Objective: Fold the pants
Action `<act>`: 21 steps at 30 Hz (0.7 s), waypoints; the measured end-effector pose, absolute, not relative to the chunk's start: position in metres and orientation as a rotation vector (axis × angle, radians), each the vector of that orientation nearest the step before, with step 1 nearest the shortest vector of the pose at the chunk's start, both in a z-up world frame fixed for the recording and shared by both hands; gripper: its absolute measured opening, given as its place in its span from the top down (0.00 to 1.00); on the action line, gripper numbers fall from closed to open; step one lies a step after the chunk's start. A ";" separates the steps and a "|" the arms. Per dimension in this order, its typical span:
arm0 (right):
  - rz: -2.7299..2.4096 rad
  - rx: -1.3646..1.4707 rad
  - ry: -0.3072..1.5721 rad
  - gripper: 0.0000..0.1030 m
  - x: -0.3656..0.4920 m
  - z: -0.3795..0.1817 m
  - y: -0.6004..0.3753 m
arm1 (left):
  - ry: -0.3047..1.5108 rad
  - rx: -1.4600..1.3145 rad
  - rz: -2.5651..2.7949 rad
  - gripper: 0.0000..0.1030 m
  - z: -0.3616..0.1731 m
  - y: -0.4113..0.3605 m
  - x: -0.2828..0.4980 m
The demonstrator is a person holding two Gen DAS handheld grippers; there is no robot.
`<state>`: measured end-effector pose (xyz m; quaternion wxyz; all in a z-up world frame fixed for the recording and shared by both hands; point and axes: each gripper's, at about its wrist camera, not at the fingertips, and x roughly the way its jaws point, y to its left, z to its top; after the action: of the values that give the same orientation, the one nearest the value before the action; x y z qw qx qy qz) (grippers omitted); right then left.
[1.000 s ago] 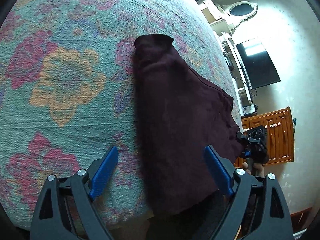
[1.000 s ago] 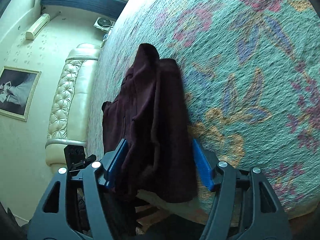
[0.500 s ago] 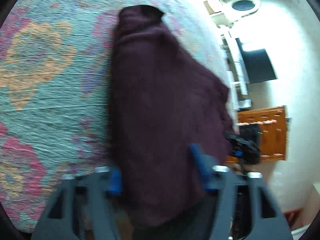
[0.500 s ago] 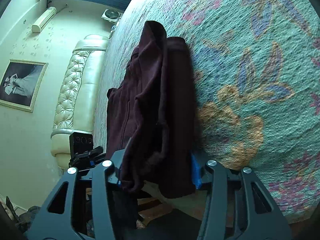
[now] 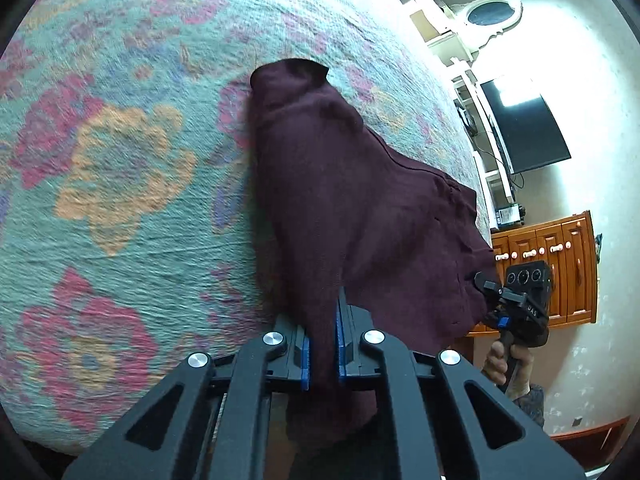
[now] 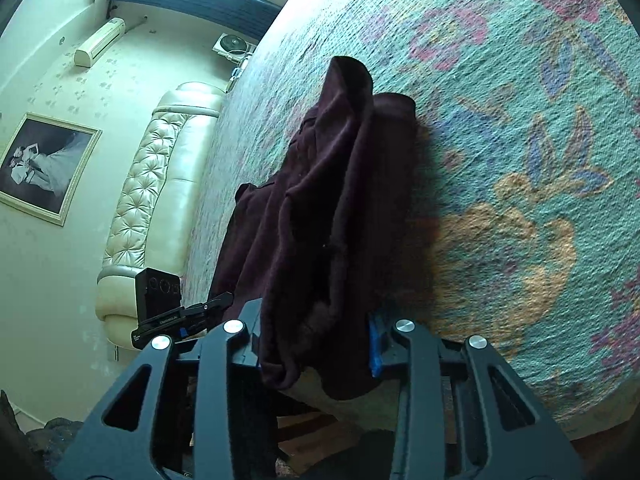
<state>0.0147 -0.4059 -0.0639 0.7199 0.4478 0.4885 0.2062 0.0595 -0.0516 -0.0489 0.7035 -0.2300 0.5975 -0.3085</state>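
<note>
1. While the pants (image 5: 360,216) lie lengthwise, doubled, on the bed (image 5: 120,160), their near end overhangs its edge.
2. The left gripper (image 5: 322,344) has just clamped that end; the right gripper (image 6: 316,344) has been closing around its bunched corner.
3. Crosswise folds remain.

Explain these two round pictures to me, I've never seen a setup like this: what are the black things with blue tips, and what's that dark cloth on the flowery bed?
No robot here: a person holds a hand-held gripper in each hand, with a wide-angle camera on each looking along its jaws. One picture is from the left gripper, the other from the right gripper. A pair of dark maroon pants lies on a bed with a floral bedspread, its near end hanging over the edge. Both sets of jaws have just been closing. The left is shut on a thin fold of the pants; the right is clamped on a thicker bunch. In the left view you can see the person's hand holding the other gripper.
</note>
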 end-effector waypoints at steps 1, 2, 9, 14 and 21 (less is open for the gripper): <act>0.464 1.008 1.070 0.67 0.016 -0.064 -0.405 | 1.339 -0.509 -0.695 0.91 -0.050 -0.050 0.060; 0.461 1.004 1.069 0.67 0.016 -0.063 -0.403 | 1.353 -0.503 -0.705 0.91 -0.054 -0.048 0.060; 0.422 1.017 1.104 0.68 0.017 -0.076 -0.415 | 1.371 -0.522 -0.808 0.49 -0.065 -0.050 0.060; 0.428 1.078 1.099 0.67 0.013 -0.092 -0.420 | 1.378 -0.584 -0.870 0.36 -0.072 -0.062 0.055; 0.429 1.071 1.072 0.66 0.015 -0.092 -0.417 | 1.382 -0.552 -0.825 0.74 -0.072 -0.060 0.054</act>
<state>0.0151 -0.4174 -0.0917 0.7056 0.4819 0.4823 0.1931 0.0543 -0.0597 -0.0717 0.6594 -0.2440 0.6107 -0.3643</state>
